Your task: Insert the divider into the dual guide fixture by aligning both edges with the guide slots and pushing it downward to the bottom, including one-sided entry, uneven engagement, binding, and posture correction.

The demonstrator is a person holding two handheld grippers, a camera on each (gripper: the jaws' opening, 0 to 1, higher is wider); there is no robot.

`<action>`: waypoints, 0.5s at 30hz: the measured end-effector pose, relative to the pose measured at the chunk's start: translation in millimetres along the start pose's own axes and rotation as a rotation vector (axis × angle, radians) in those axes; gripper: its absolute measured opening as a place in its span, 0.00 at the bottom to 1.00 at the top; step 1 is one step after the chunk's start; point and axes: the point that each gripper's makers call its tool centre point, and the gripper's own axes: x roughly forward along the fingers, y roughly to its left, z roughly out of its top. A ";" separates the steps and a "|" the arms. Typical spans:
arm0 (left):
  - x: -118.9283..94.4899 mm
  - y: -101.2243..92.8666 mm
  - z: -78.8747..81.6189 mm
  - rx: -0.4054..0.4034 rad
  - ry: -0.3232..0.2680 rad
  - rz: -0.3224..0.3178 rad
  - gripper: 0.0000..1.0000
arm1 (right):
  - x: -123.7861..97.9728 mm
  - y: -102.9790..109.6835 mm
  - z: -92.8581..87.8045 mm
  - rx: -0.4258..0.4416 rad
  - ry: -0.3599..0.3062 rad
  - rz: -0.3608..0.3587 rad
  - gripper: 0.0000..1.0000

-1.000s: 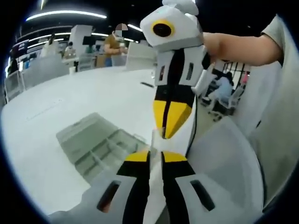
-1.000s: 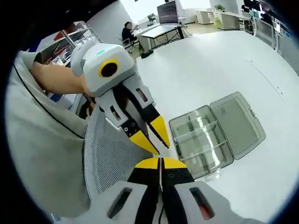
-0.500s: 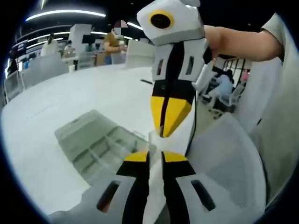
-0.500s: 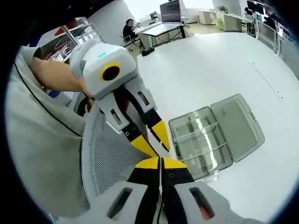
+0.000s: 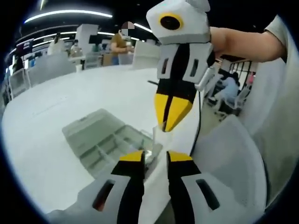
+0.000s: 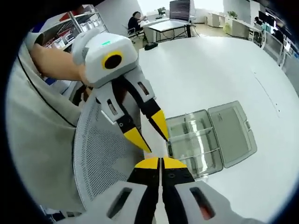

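A small clear divider (image 5: 156,136) hangs by its top edge from my right gripper (image 5: 167,127), which reaches down from above and is shut on it. My left gripper (image 5: 155,157) sits just below with its jaws open, one on each side of the divider and not pinching it. In the right gripper view my right gripper (image 6: 161,161) is shut at the bottom, and the left gripper (image 6: 153,140) reaches in from the upper left with its yellow tips spread. The clear compartment box (image 5: 105,140) serving as the fixture lies open on the white table (image 5: 51,112), also seen as the box (image 6: 205,140).
A grey mesh chair back (image 6: 100,163) stands close to the table edge beside the person's arm (image 5: 243,44). The box's lid (image 6: 231,128) lies flat, hinged open. Desks, chairs and people are far behind.
My left gripper's jaws have spread apart and let go of the divider, which now hangs from the right gripper alone. Both hands have shifted slightly relative to the box.
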 end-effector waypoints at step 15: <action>-15.9 10.8 -2.0 -0.033 -0.015 0.078 0.21 | -0.7 -20.4 1.0 -0.097 0.064 -0.065 0.00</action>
